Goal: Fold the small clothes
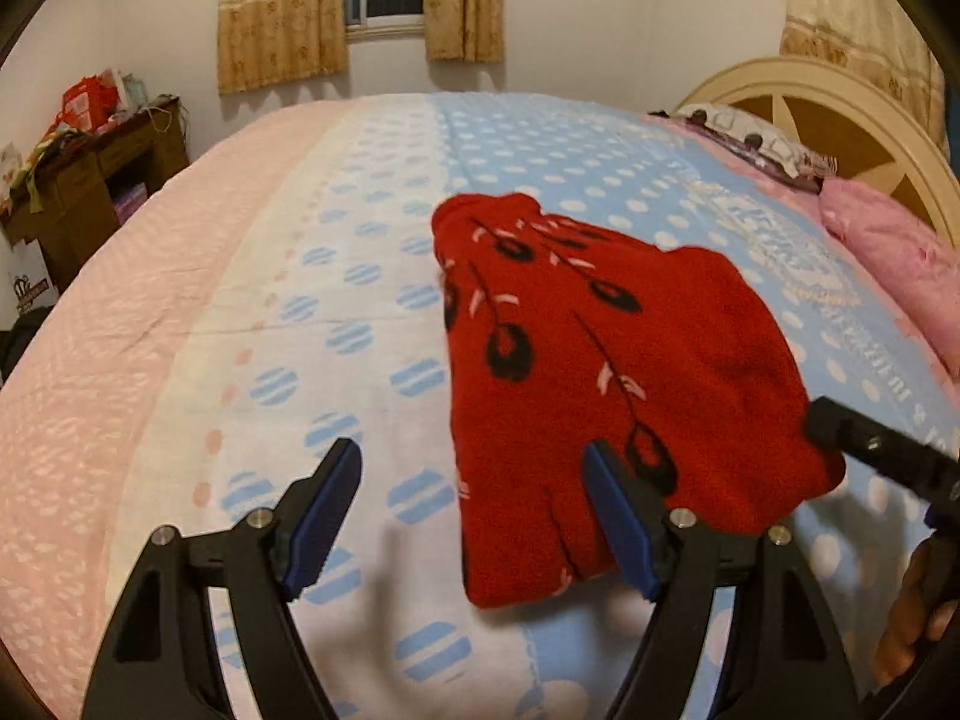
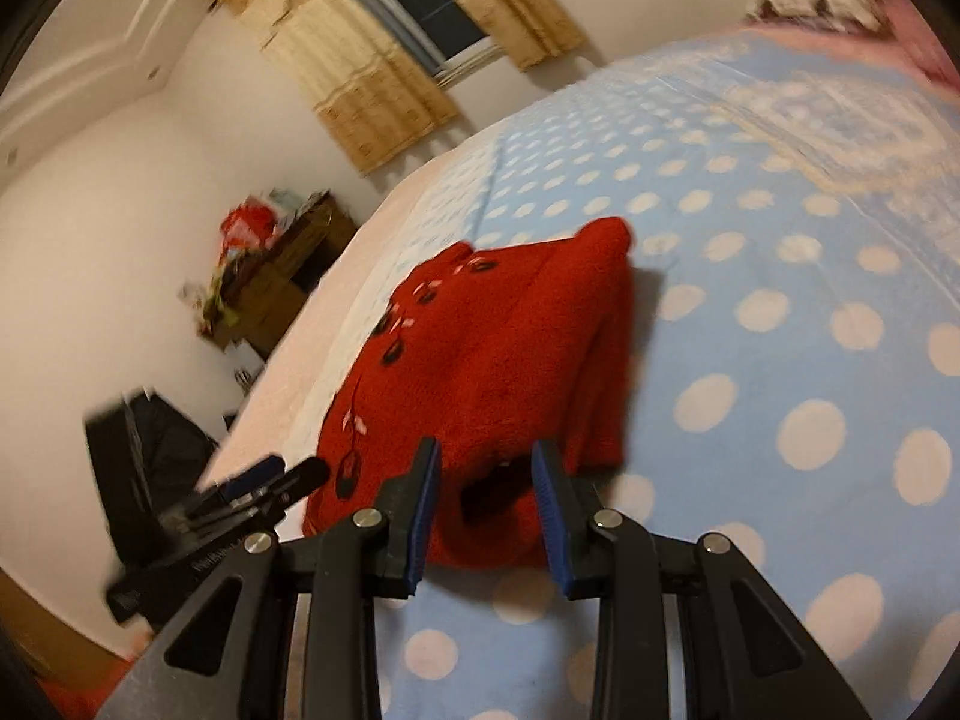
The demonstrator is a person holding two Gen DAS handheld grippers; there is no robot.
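1. A red garment (image 1: 606, 384) with black and pale pink flower stems is lying folded into a compact bundle on the bed (image 1: 360, 312), on the blue part of the cover with white dots, near the seam where the cover is turning white with striped blue dots.
2. The left gripper (image 1: 474, 516) is hovering over the near edge of the bundle with its fingers (image 1: 327, 516) spread wide and gripping nothing; one blue pad is showing over the white cover and the other over the red cloth, and whether that one is touching the cloth cannot be told.
3. The right gripper (image 2: 486, 510) is sitting at the near end of the garment (image 2: 498, 360) with its fingers (image 2: 549, 516) narrowly parted; red cloth is showing in the gap, but the pads are not pressing on it.
4. A hand (image 1: 918, 606) is holding the right gripper's handle at the right edge of the left wrist view.
5. Pink pillows (image 1: 888, 252) are lying against the cream headboard (image 1: 840, 114).
6. A cluttered wooden desk (image 1: 90, 180) is standing by the wall under beige curtains (image 1: 282, 18).
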